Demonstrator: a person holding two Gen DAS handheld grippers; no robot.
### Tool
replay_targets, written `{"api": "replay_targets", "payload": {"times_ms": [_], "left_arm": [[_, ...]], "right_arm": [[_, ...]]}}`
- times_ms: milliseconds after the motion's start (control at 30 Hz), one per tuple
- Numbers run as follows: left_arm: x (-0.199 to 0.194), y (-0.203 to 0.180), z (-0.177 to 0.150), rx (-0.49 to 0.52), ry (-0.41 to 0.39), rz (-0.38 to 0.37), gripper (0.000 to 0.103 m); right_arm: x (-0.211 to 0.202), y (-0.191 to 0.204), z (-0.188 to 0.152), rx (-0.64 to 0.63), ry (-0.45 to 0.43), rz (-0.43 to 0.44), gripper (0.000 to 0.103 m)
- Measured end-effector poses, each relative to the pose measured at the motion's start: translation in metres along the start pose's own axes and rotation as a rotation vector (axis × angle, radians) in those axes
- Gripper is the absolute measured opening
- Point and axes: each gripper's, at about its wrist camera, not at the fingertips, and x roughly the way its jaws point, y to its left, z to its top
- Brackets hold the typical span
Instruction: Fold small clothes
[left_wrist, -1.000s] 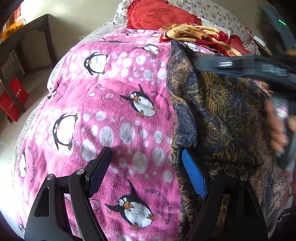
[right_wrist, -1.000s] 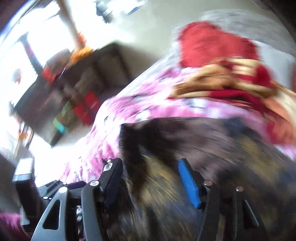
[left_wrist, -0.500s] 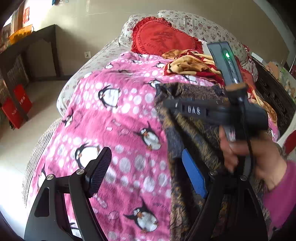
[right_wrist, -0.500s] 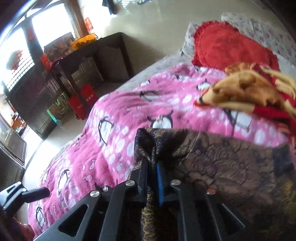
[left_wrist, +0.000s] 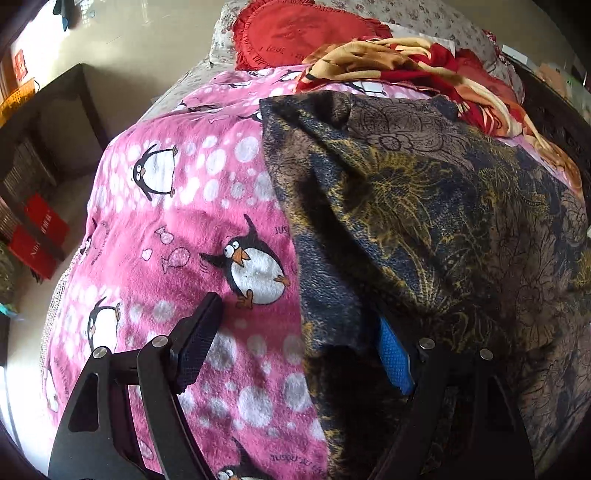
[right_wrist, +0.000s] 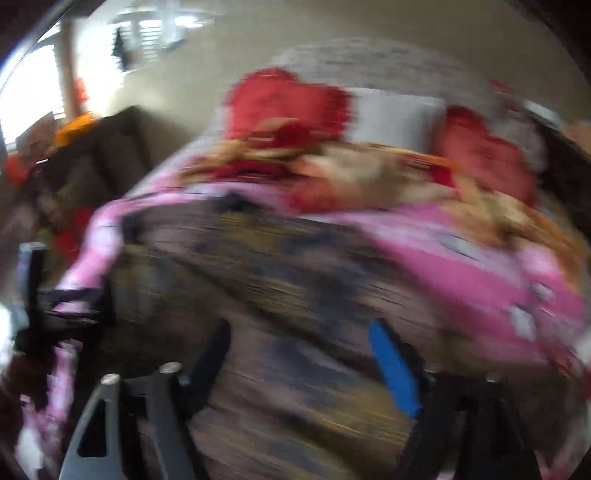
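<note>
A dark blue and brown garment with a gold floral print (left_wrist: 424, 206) lies on a pink penguin blanket (left_wrist: 177, 236) on the bed. My left gripper (left_wrist: 295, 347) is open; its left finger rests over the blanket and the garment's near left edge lies between the fingers, partly covering the blue right pad (left_wrist: 393, 356). In the blurred right wrist view the right gripper (right_wrist: 299, 365) is open above the garment (right_wrist: 280, 295), holding nothing. The left gripper's body (right_wrist: 37, 302) shows at the left edge there.
A red heart-shaped cushion (left_wrist: 295, 33) and a crumpled red and yellow cloth (left_wrist: 406, 62) lie at the head of the bed. A dark shelf unit (left_wrist: 40, 122) with red boxes (left_wrist: 37, 236) stands left of the bed, across pale floor.
The right gripper, shut on the garment's corner half a second ago, has opened and moved out of the left wrist view. The garment now lies flatter. The left gripper has dropped lower.
</note>
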Motion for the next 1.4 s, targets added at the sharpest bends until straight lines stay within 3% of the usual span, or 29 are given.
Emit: {"api": "replay_targets", "payload": {"times_ms": [67, 167, 200, 233, 300, 467, 567, 600, 633, 700, 733, 800, 867, 933, 967, 1133, 1233, 1333, 1400], "left_arm": [[-0.001, 0.001, 0.001, -0.024, 0.004, -0.009, 0.079], [-0.008, 0.003, 0.003, -0.068, 0.001, -0.018, 0.079], [-0.008, 0.006, 0.005, -0.083, -0.002, -0.022, 0.079], [-0.010, 0.009, 0.005, -0.100, -0.008, -0.025, 0.079], [-0.019, 0.012, 0.006, -0.122, -0.030, -0.023, 0.079], [-0.042, 0.010, 0.005, -0.131, -0.098, -0.036, 0.079], [-0.044, 0.005, 0.005, -0.121, -0.100, -0.060, 0.079], [-0.044, 0.004, 0.005, -0.113, -0.097, -0.065, 0.079], [-0.044, 0.001, 0.005, -0.102, -0.092, -0.067, 0.079], [-0.040, -0.001, 0.004, -0.087, -0.081, -0.067, 0.079], [-0.038, -0.001, 0.002, -0.084, -0.074, -0.069, 0.079], [-0.034, -0.002, 0.001, -0.086, -0.062, -0.074, 0.079], [-0.030, -0.002, 0.000, -0.093, -0.053, -0.074, 0.079], [-0.030, -0.003, 0.001, -0.101, -0.053, -0.078, 0.079], [-0.030, -0.004, 0.002, -0.103, -0.056, -0.077, 0.079], [-0.037, -0.009, 0.012, -0.122, -0.107, -0.075, 0.079], [-0.033, -0.012, 0.014, -0.134, -0.115, -0.066, 0.079], [-0.018, -0.017, 0.014, -0.128, -0.082, -0.048, 0.079], [-0.005, -0.021, 0.013, -0.103, -0.041, -0.028, 0.079]], "right_arm": [[0.001, -0.028, -0.011, 0.025, 0.022, -0.020, 0.081], [0.017, -0.039, -0.024, 0.009, 0.076, 0.041, 0.078], [0.020, -0.037, -0.026, -0.002, 0.093, 0.057, 0.064], [0.026, -0.033, -0.026, -0.036, 0.118, 0.074, 0.032], [0.030, -0.031, -0.020, -0.087, 0.125, 0.042, 0.003], [0.004, -0.038, 0.001, -0.057, -0.003, 0.059, 0.002], [0.008, -0.028, 0.011, -0.097, 0.012, 0.097, 0.005], [0.013, -0.026, 0.011, -0.115, 0.057, 0.116, 0.014], [0.019, -0.025, 0.009, -0.130, 0.105, 0.120, 0.034], [0.024, -0.026, 0.001, -0.151, 0.134, 0.113, 0.059], [0.024, -0.028, -0.003, -0.161, 0.129, 0.096, 0.060], [0.028, -0.035, -0.013, -0.163, 0.148, 0.070, 0.060], [0.031, -0.044, -0.019, -0.119, 0.175, 0.097, 0.052], [0.029, -0.045, -0.023, -0.109, 0.172, 0.120, 0.007], [0.024, -0.042, -0.022, -0.131, 0.152, 0.097, 0.004], [-0.013, -0.035, 0.003, -0.139, -0.051, 0.050, 0.004], [-0.016, -0.037, 0.017, -0.124, -0.124, -0.035, 0.004], [0.008, -0.050, 0.018, -0.043, -0.083, -0.051, 0.004], [0.035, -0.060, 0.011, 0.007, 0.023, -0.065, 0.004]]}}
